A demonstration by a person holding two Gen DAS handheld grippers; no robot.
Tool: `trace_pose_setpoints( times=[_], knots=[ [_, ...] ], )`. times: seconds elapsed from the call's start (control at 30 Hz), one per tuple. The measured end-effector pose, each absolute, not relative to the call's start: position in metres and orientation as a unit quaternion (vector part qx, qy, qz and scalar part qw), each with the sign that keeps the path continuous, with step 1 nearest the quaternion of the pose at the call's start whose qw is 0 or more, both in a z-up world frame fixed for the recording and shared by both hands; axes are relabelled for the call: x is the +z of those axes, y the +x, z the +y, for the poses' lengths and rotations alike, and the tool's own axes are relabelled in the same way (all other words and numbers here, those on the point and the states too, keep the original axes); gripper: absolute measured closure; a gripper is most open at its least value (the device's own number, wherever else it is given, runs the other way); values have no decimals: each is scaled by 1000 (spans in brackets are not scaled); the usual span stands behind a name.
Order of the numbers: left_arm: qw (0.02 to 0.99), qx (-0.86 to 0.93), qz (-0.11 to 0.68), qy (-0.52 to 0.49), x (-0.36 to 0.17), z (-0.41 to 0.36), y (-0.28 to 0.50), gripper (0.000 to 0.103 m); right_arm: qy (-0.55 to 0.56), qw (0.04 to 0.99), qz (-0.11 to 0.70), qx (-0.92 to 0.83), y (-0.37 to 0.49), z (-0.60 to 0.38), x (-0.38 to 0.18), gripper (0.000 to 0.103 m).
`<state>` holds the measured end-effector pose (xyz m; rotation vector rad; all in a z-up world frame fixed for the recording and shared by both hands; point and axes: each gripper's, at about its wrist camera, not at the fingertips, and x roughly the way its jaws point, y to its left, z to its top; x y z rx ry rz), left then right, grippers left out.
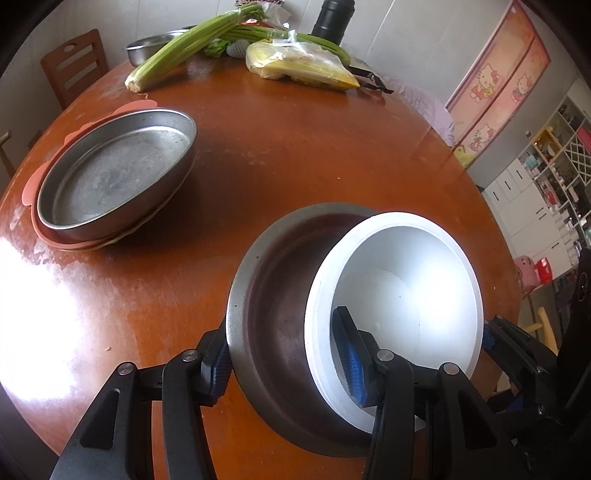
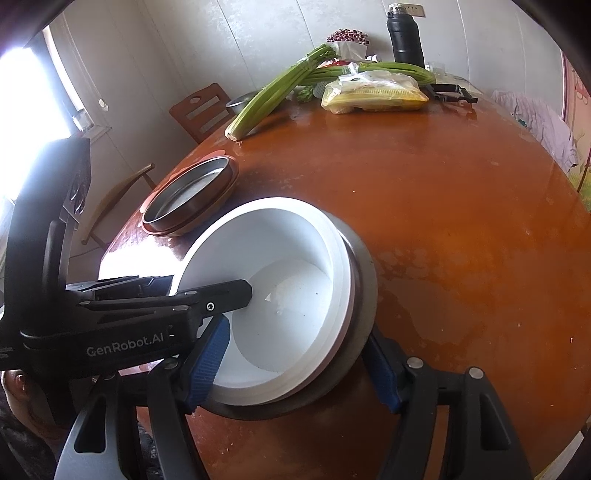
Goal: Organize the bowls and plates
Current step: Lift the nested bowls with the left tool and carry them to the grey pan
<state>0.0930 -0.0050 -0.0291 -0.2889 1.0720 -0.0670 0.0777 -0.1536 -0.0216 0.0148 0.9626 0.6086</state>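
Observation:
A white bowl (image 1: 399,266) (image 2: 280,240) sits tilted inside a steel bowl (image 1: 273,295) (image 2: 364,280) near the front of the round brown table (image 1: 314,147). My left gripper (image 1: 280,343) is shut across both walls, with one pad outside the steel rim and the other inside the white bowl. My right gripper (image 2: 295,332) straddles the near rims, one finger inside the white bowl and one beside the steel rim. Its pads do not visibly press. To the far left, a shallow steel pan (image 1: 110,177) (image 2: 192,188) rests on stacked pink plates (image 1: 29,184).
At the table's far side lie celery stalks (image 1: 184,44), a plastic bag of yellow food (image 1: 303,62), a black flask (image 1: 332,18) and a steel basin (image 1: 155,40). A wooden chair (image 1: 74,62) stands behind the table on the left.

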Motion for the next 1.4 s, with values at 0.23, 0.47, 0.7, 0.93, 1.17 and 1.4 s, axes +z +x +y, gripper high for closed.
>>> trace_pose_setpoints(
  times=[0.23, 0.47, 0.7, 0.93, 1.17, 1.4],
  knots=[
    [845, -34, 512, -146, -29, -3, 93, 53, 3, 841, 458, 287, 77, -153, -20, 33],
    [853, -34, 500, -146, -19, 2, 85, 53, -4, 846, 449, 287, 72, -150, -10, 33],
    [860, -32, 487, -151, -9, 8, 74, 53, -13, 850, 439, 290, 64, -143, 0, 33],
    [866, -26, 476, -152, 0, 17, 68, 53, -19, 854, 430, 293, 62, -133, 8, 33],
    [873, -21, 462, -154, 12, 33, 69, 53, -27, 856, 421, 299, 66, -118, 19, 33],
    [879, -14, 445, -169, 21, 58, 73, 53, -45, 858, 411, 306, 75, -94, 30, 33]
  ],
)
